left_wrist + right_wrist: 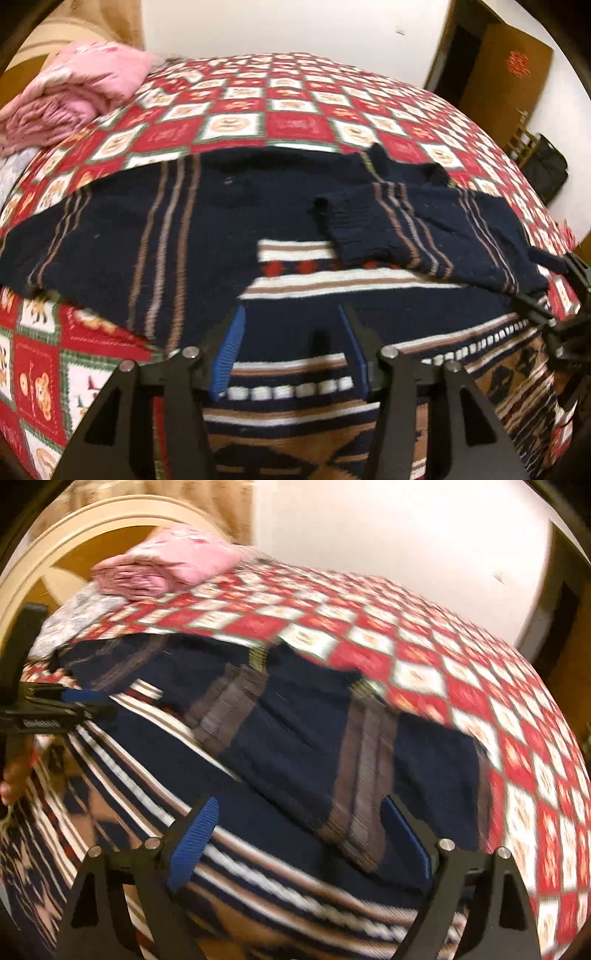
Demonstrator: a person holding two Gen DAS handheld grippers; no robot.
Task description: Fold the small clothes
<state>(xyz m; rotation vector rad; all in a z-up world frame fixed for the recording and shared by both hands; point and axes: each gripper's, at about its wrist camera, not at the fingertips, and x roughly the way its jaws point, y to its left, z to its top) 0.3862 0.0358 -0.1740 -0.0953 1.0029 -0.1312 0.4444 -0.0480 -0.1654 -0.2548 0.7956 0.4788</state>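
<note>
A dark navy knitted sweater (207, 229) with brown, white and red patterned bands lies spread on the bed. Its right sleeve (399, 229) is folded across the chest, and its left sleeve stretches out to the left. My left gripper (291, 317) is open, its blue-padded fingers hovering over the sweater's lower body. My right gripper (299, 808) is open, straddling the folded sleeve (332, 760) from above; the view is blurred. The left gripper also shows at the left edge of the right wrist view (55, 709).
The bed is covered by a red and white checked quilt (295, 103). A folded pink blanket (74, 96) lies at the far left by the headboard. A brown door (502, 77) and a dark bag (546, 170) stand at the right.
</note>
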